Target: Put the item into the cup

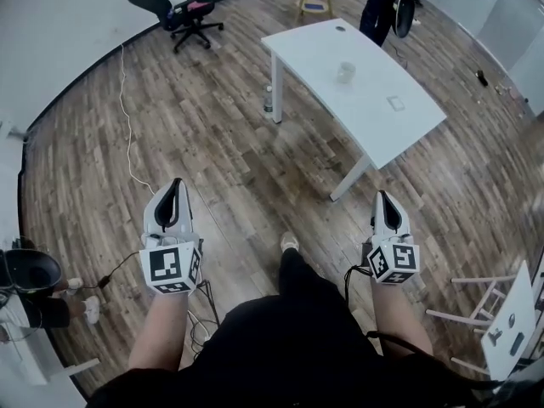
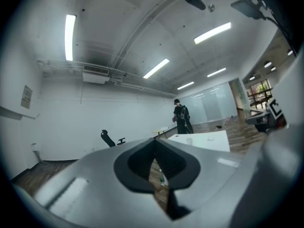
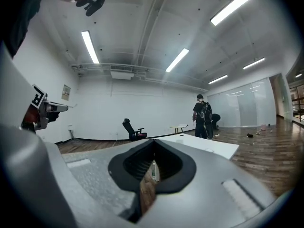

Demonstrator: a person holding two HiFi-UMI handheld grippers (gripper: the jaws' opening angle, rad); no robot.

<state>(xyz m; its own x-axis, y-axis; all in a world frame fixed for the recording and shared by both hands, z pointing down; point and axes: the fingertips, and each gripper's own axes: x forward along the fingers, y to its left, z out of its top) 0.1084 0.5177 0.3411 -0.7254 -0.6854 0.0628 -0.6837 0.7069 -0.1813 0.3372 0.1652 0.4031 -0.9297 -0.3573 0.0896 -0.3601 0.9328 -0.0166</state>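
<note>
Wood-plank floor underfoot. Left tongs near left, closed, nothing in them. White bench far, right of centre, with a clear cup mid-top. Small flat item lies right of the cup, apart from it. Right tongs near right, closed, empty.

one table, one cup, one flat item, one bottle, one chair — two tools
</note>
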